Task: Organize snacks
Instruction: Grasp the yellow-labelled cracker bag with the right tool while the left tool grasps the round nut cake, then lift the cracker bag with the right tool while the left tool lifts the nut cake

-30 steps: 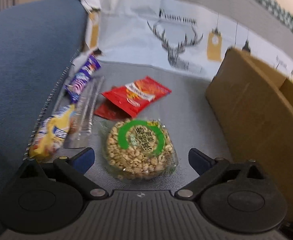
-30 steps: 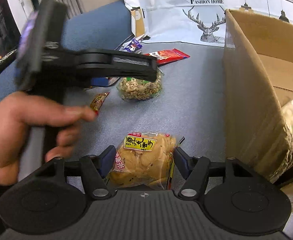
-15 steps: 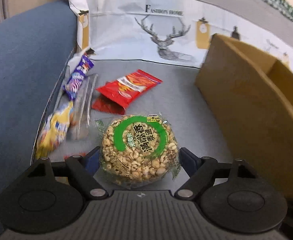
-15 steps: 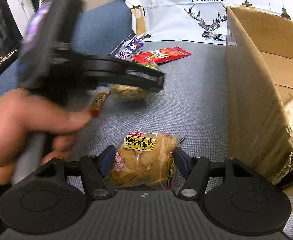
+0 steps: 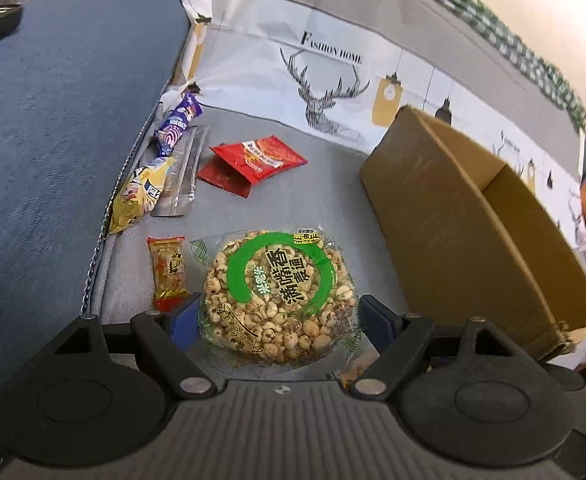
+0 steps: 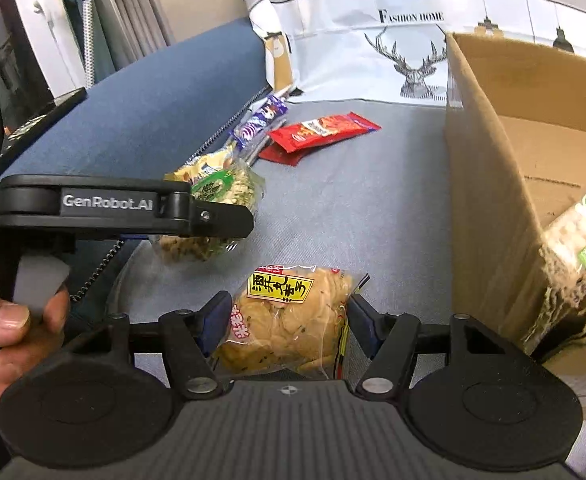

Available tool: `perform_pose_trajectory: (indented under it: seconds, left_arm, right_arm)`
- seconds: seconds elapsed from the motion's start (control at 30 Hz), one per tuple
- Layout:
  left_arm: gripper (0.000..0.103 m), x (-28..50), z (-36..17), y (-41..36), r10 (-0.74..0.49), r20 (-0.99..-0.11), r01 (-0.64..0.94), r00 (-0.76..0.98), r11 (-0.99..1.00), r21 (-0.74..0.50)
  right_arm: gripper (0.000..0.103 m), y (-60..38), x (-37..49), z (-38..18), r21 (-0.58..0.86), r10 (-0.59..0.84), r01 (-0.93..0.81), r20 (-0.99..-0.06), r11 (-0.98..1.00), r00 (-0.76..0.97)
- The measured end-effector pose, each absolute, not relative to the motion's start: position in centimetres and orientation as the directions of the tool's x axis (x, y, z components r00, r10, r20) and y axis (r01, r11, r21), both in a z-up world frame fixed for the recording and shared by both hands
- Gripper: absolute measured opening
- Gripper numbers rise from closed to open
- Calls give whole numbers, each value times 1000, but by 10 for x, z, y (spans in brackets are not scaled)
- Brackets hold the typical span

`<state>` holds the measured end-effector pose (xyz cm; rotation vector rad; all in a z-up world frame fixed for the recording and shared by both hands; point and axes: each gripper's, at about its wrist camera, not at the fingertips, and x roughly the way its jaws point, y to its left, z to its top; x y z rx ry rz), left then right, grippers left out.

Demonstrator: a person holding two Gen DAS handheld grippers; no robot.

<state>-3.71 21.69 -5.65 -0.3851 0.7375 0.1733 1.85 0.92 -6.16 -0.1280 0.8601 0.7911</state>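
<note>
My left gripper (image 5: 279, 314) is shut on a round clear pack of puffed grain cake with a green ring label (image 5: 277, 292), pads on both its sides. From the right wrist view, that pack (image 6: 229, 184) hangs above the grey seat in the left gripper (image 6: 221, 216), which a person's hand (image 6: 13, 328) holds. My right gripper (image 6: 289, 312) is shut on a yellow cracker pack (image 6: 289, 320) with a yellow label. The open cardboard box (image 5: 453, 220) stands to the right; in the right wrist view a white snack pack (image 6: 581, 232) lies inside the box (image 6: 489, 200).
Loose snacks lie on the grey seat: red packets (image 5: 253, 160), a purple bar (image 5: 177, 124), a silver packet (image 5: 185, 176), a yellow packet (image 5: 141, 196) and a small orange-red wrapper (image 5: 169, 272). A blue armrest (image 5: 53, 140) borders the left. A deer-print cloth (image 5: 325, 80) covers the back.
The left gripper's jaws closed onto the round grain pack and carried it up and back from the other snacks; the orange-red wrapper came into view. The right gripper kept still with its cracker pack.
</note>
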Motion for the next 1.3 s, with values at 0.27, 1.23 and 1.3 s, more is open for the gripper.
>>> perform_pose_trajectory:
  seconds: [0.27, 1.23, 1.3]
  left_arm:
    - [86, -46, -51, 209, 21, -638, -249, 770, 930, -270]
    - [86, -38, -56, 213, 7, -668, -258, 744, 925, -278]
    - [86, -38, -56, 213, 7, -669, -258, 743, 926, -277]
  right_arm:
    - [65, 10, 13, -63, 160, 568, -698, -718, 698, 403]
    - [65, 13, 13, -68, 146, 560, -709, -728, 690, 395]
    - [65, 13, 13, -68, 145, 560, -710, -728, 689, 396]
